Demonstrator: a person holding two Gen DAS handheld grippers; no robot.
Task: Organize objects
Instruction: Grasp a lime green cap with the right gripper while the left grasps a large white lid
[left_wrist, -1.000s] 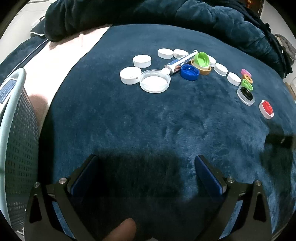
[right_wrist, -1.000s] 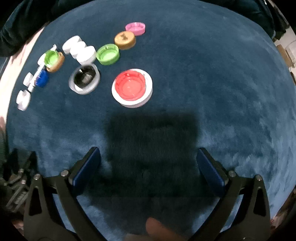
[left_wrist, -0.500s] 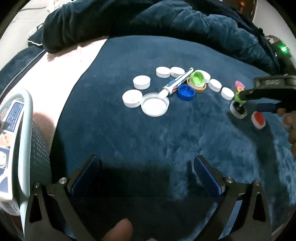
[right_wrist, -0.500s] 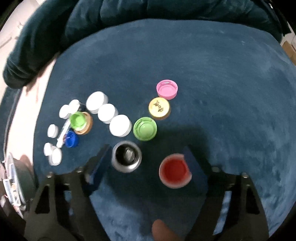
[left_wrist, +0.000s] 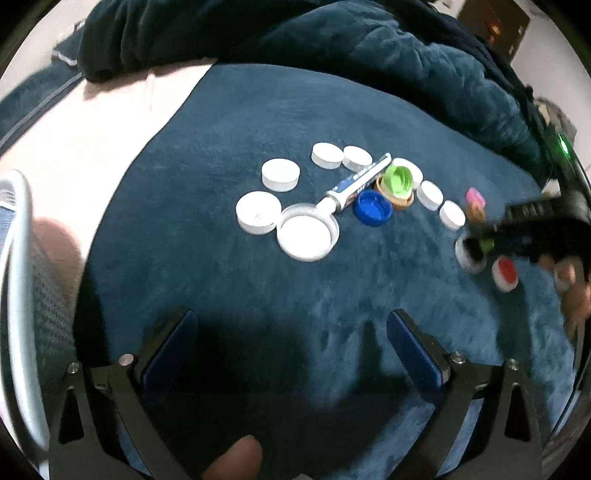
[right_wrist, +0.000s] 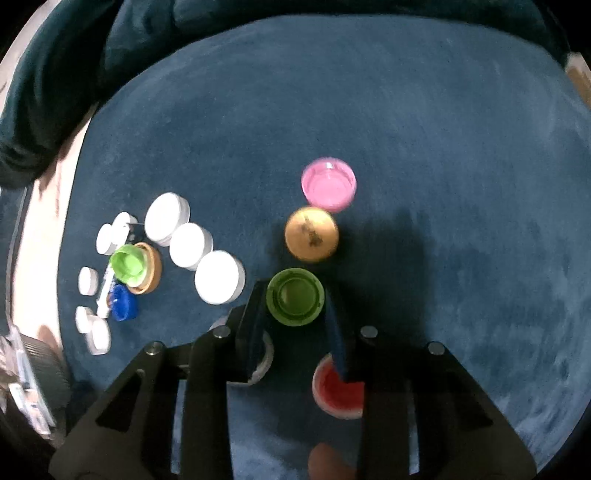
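Bottle caps lie scattered on a dark blue blanket (right_wrist: 443, 147). My right gripper (right_wrist: 293, 295) points down and is shut on an upturned green cap (right_wrist: 295, 297), one pad on each side. Beyond it lie a gold cap (right_wrist: 311, 234) and a pink cap (right_wrist: 328, 183). A red cap (right_wrist: 338, 387) and a grey-rimmed black cap (right_wrist: 258, 362) sit under the fingers, partly hidden. In the left wrist view the right gripper (left_wrist: 480, 240) shows blurred at the right edge. My left gripper (left_wrist: 291, 332) hangs open over bare blanket, well short of the caps.
A tube (left_wrist: 356, 182) lies among several white caps (left_wrist: 280, 174), a wide white lid (left_wrist: 307, 236), a blue cap (left_wrist: 372, 208) and a green cap on a tan one (left_wrist: 397, 181). A grey basket (left_wrist: 18, 295) stands at the left. Bunched blanket rises at the back.
My right gripper has moved over the row of caps and closed from wide open onto the green cap. The left gripper drifted a little and stayed open.
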